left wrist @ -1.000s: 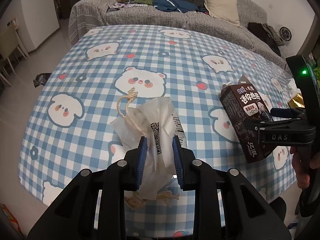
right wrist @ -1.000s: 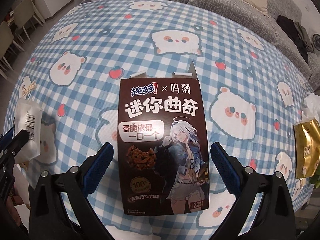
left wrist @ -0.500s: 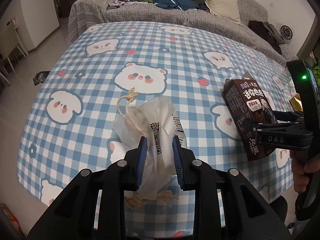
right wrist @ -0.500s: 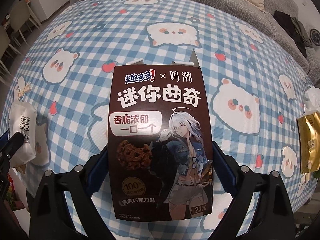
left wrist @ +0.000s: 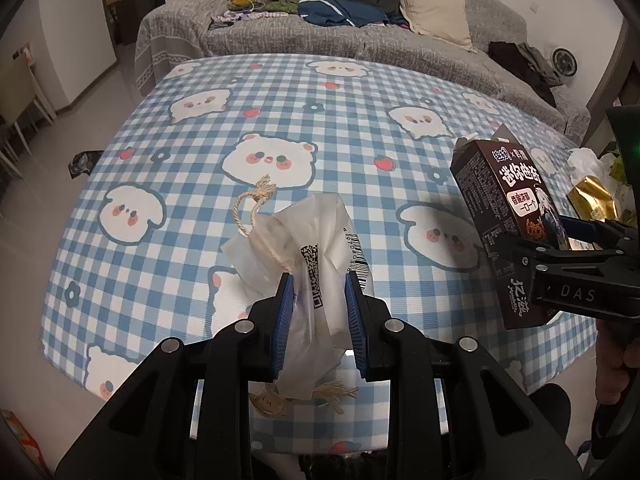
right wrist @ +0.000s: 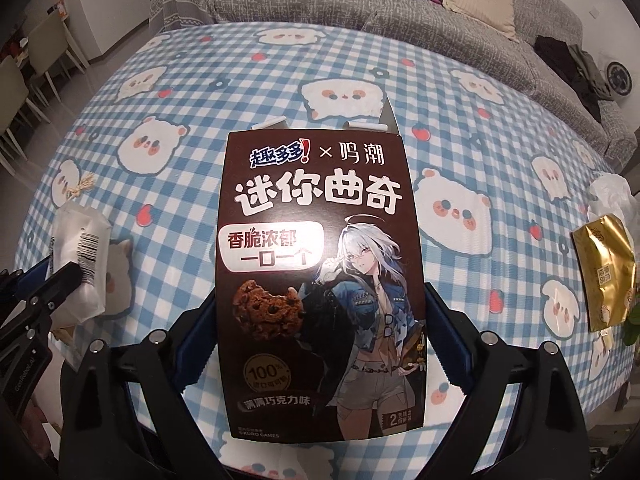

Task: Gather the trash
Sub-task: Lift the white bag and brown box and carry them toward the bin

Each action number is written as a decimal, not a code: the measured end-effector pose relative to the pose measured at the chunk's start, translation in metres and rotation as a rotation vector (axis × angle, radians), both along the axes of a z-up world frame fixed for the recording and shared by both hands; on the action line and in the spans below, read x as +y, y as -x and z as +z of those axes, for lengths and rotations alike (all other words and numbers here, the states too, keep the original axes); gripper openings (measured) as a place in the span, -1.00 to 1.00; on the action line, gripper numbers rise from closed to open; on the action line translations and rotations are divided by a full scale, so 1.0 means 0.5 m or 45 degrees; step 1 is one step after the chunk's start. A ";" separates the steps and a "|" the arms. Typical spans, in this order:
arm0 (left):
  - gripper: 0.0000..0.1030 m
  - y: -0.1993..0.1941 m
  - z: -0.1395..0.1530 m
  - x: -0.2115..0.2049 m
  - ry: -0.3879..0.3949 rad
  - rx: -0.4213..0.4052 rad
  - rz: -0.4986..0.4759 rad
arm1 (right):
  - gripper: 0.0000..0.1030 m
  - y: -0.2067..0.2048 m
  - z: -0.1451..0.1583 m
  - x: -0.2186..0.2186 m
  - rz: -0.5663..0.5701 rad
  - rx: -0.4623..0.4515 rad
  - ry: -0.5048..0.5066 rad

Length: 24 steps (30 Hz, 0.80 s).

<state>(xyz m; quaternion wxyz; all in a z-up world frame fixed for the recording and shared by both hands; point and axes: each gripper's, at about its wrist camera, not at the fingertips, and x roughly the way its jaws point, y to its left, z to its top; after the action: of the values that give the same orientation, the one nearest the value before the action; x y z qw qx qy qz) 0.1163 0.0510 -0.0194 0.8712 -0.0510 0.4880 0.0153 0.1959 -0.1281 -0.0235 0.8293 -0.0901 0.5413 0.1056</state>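
The left gripper (left wrist: 318, 314) is pinching a crumpled white paper bag (left wrist: 316, 248), its rope handle (left wrist: 252, 204) trailing, above the near edge of the checked tablecloth (left wrist: 200, 128); the right gripper (right wrist: 320, 338), jaws having just been closing, is clamping a brown cookie box (right wrist: 320, 264) by its sides, held clear of the cloth near the right edge; a gold wrapper (right wrist: 606, 276) is lying at that right edge with crumpled white tissue (right wrist: 612, 192) just beyond it; the middle and far side of the table are lying open, up to the grey sofa (left wrist: 360, 48).
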 end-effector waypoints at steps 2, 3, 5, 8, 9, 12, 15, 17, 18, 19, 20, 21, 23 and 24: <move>-0.50 0.013 0.010 -0.007 -0.004 -0.010 -0.004 | 0.72 0.016 0.013 -0.007 -0.009 -0.015 -0.008; -0.50 0.019 0.014 -0.011 -0.006 -0.014 -0.005 | 0.72 0.023 0.018 -0.010 -0.012 -0.021 -0.010; -0.50 0.033 0.021 -0.019 -0.014 -0.021 -0.008 | 0.72 0.042 0.031 -0.018 -0.016 -0.035 -0.015; -0.50 0.055 0.029 -0.028 -0.020 -0.031 -0.009 | 0.72 0.068 0.042 -0.025 -0.013 -0.048 -0.017; -0.50 0.063 0.031 -0.032 -0.018 -0.034 -0.010 | 0.72 0.080 0.046 -0.028 -0.015 -0.053 -0.017; -0.50 0.088 0.038 -0.042 -0.017 -0.045 -0.017 | 0.72 0.114 0.057 -0.039 -0.023 -0.070 -0.021; -0.50 0.119 0.045 -0.054 -0.021 -0.062 -0.025 | 0.72 0.153 0.068 -0.047 -0.029 -0.093 -0.022; -0.50 0.143 0.048 -0.062 -0.024 -0.069 -0.030 | 0.72 0.181 0.074 -0.050 -0.035 -0.109 -0.024; -0.50 0.153 0.050 -0.066 -0.025 -0.072 -0.033 | 0.72 0.194 0.076 -0.050 -0.035 -0.114 -0.027; -0.50 0.163 0.051 -0.069 -0.027 -0.075 -0.035 | 0.72 0.206 0.078 -0.050 -0.034 -0.118 -0.030; -0.50 0.173 0.053 -0.072 -0.027 -0.078 -0.036 | 0.72 0.219 0.080 -0.051 -0.036 -0.124 -0.032; -0.50 0.185 0.056 -0.076 -0.028 -0.082 -0.040 | 0.72 0.228 0.081 -0.051 -0.038 -0.127 -0.033; -0.50 0.205 0.060 -0.081 -0.031 -0.093 -0.042 | 0.72 0.253 0.085 -0.050 -0.040 -0.137 -0.036; -0.50 0.214 0.062 -0.085 -0.032 -0.098 -0.043 | 0.72 0.264 0.086 -0.050 -0.038 -0.143 -0.037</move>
<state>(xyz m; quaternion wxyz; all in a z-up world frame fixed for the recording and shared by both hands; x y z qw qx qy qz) 0.0092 0.0085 0.0117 0.8901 -0.0325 0.4547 0.0048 0.0638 -0.1530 0.0195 0.8610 -0.0756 0.4937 0.0957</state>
